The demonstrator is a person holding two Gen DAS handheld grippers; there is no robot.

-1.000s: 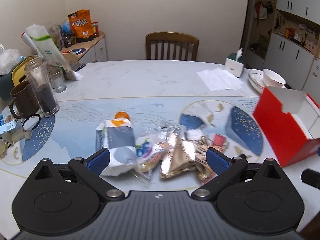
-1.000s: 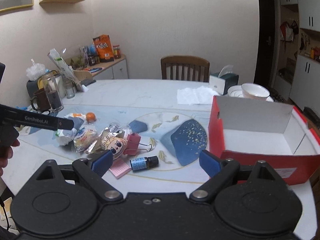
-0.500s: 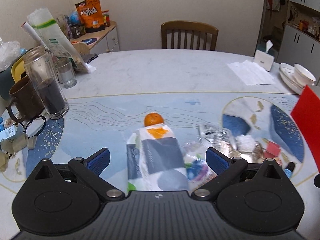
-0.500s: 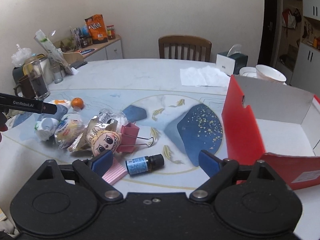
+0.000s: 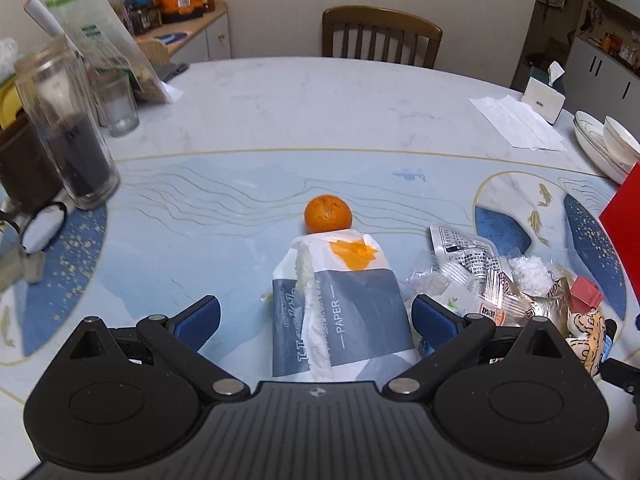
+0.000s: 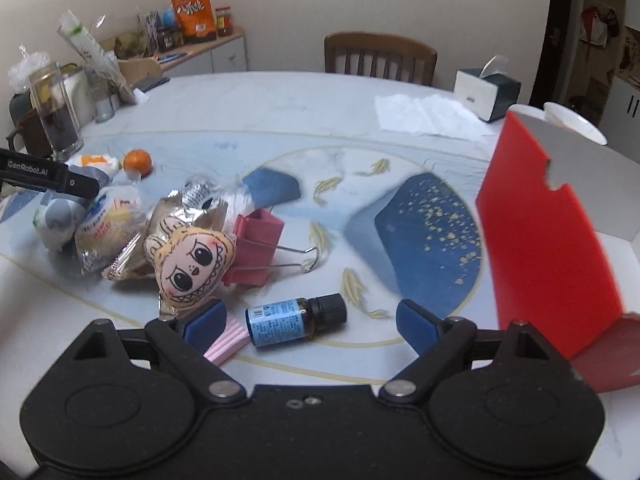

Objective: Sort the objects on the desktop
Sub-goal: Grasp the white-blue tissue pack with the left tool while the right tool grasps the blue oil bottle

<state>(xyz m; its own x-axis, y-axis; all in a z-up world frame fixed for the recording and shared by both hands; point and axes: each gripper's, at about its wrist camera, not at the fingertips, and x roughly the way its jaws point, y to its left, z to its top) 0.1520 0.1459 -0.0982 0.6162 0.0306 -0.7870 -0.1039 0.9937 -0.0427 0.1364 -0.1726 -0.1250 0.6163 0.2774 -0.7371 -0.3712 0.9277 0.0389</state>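
Observation:
In the left wrist view, a grey-and-white tissue pack (image 5: 344, 312) lies between the open fingers of my left gripper (image 5: 316, 320), with a small orange (image 5: 328, 213) just beyond it. Snack packets (image 5: 480, 280) are piled to its right. In the right wrist view my right gripper (image 6: 308, 318) is open, low over a small brown bottle with a blue label (image 6: 294, 320). A pink striped eraser (image 6: 226, 344) lies by its left finger. A cartoon-face plush (image 6: 188, 266), a pink binder clip (image 6: 256, 246) and snack packets (image 6: 108, 224) sit beyond. The red box (image 6: 548, 232) stands open at the right.
A glass jar (image 5: 64, 128), a mug and a tumbler (image 5: 118, 108) crowd the table's left edge. A tissue box (image 6: 486, 94), paper sheets (image 6: 428, 118) and bowls (image 5: 618, 144) sit at the far right. A wooden chair (image 5: 380, 38) stands behind the table. The left gripper's body (image 6: 48, 176) shows at left.
My left gripper has swung left and come down until the tissue pack sits between its fingers. My right gripper has dropped closer to the small bottle. Both stayed open.

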